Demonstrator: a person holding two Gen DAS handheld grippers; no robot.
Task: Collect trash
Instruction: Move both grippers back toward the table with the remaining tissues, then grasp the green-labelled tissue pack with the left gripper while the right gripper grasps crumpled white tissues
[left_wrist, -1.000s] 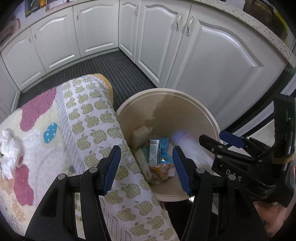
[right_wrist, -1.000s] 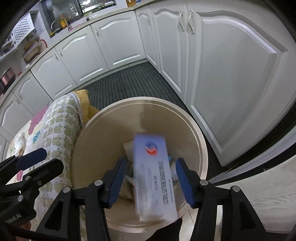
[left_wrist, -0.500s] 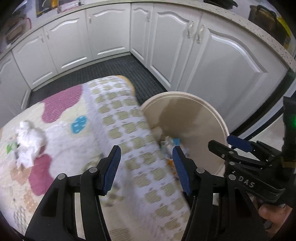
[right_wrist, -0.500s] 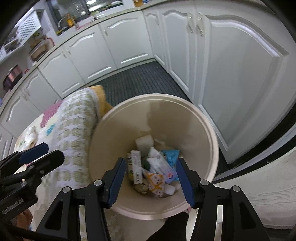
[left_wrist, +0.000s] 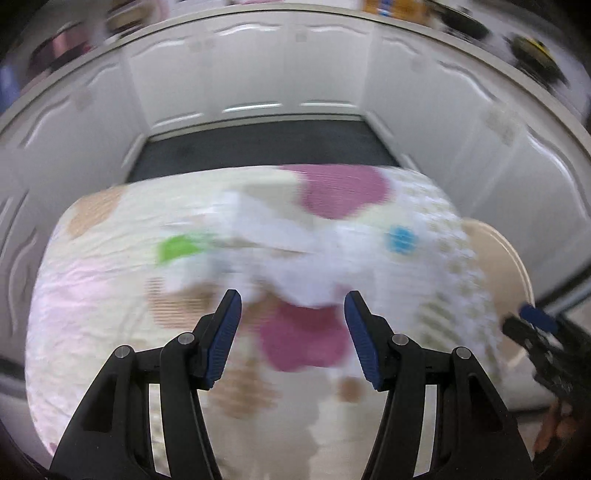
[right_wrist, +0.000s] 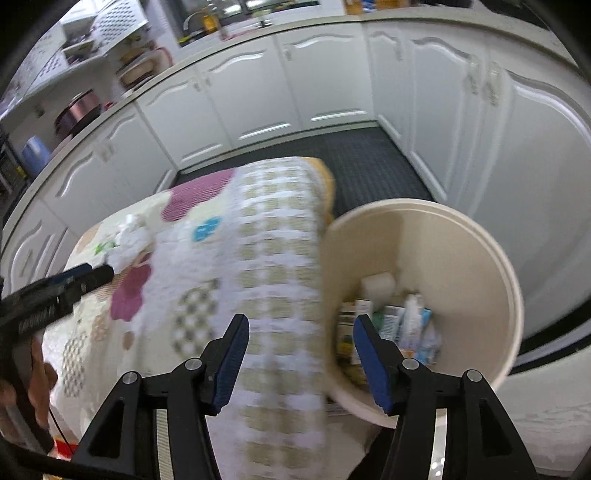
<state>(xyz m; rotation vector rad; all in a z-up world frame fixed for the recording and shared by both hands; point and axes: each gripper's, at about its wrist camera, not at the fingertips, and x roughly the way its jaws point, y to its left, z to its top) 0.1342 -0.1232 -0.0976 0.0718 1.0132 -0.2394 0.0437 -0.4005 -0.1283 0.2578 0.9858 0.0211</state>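
Two grippers hang over a table draped in a patterned cloth (left_wrist: 110, 288), and neither holds anything. The left gripper (left_wrist: 291, 332) has its jaws spread wide, with only cloth between the blue pads (left_wrist: 223, 332). Just ahead of its tips lies a crumpled white tissue (left_wrist: 280, 251), smeared by blur in the left wrist view. The same tissue (right_wrist: 129, 236) shows far off to the left of the right gripper (right_wrist: 301, 360), beyond the tip of the left gripper (right_wrist: 74, 280), which crosses that edge of the view. The right gripper's jaws are also wide apart and empty, poised over the cloth's edge (right_wrist: 273, 280). Just to its right and lower stands a round cream bin (right_wrist: 491, 280), its rim close against the hanging cloth. Inside the bin lie packets and small boxes (right_wrist: 391, 321) and a white block (right_wrist: 376, 284). From the left gripper, the bin (left_wrist: 506, 266) sits off to the right, mostly hidden by the cloth. White cabinets (right_wrist: 325, 81) line the walls ahead.
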